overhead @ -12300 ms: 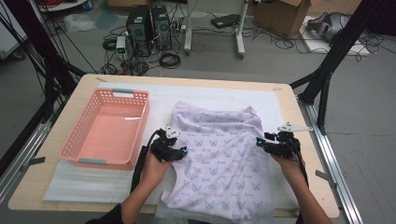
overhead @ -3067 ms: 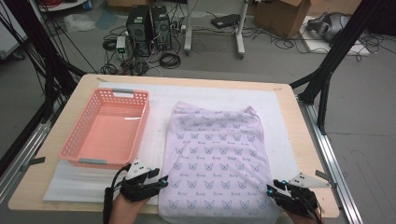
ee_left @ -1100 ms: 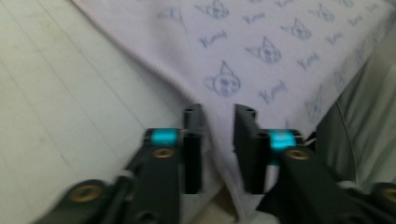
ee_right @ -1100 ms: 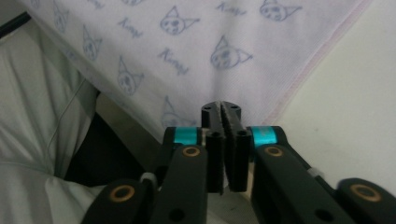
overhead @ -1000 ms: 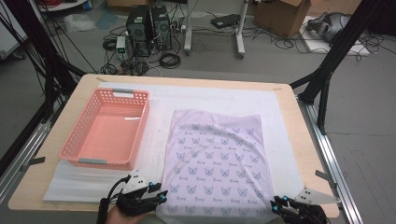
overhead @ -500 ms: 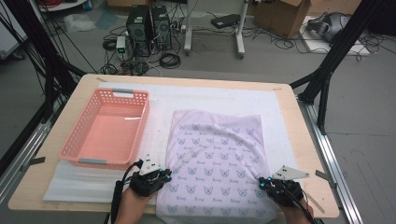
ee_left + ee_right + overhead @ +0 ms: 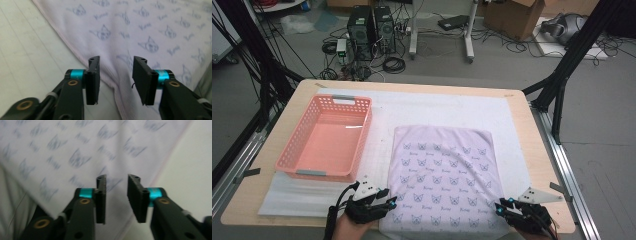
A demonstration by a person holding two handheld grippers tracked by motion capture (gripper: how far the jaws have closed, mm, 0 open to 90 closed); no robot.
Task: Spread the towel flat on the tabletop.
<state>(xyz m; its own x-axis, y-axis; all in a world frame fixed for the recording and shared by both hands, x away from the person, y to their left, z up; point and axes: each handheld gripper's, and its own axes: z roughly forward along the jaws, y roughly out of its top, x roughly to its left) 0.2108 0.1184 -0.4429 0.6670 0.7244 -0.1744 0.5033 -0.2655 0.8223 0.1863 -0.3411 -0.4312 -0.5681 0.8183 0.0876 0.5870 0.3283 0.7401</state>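
Two sets of black tongs are sitting at the near edge of the wooden worktop [image 7: 532, 150] in the high view, the left tongs [image 7: 388, 202] at the near left corner of the folded lilac garment with the small blue cat print [image 7: 443, 172], the right tongs [image 7: 501, 207] at its near right corner. The garment is lying flat on the white padded mat [image 7: 432, 107], its long axis running away from the person, so it stretches forward from both tongs and inward between them; each hand is equally close to its own corner. An empty pink plastic basket [image 7: 326, 137] is standing to the left, just beside the garment.

Looking along the left tongs [image 7: 116, 76], the pink-stitched hem is running between the parted jaws, which have just been opening; the pads are not pressing on the cloth. This view is showing the hem's doubled edge, which the high view is too far off to give.

Looking along the right tongs [image 7: 116, 195], the picture is blurring, yet the jaws are standing apart, having just been opening, with printed cloth beneath them and the garment's edge slanting off toward bare mat on one side. Nothing is being gripped.
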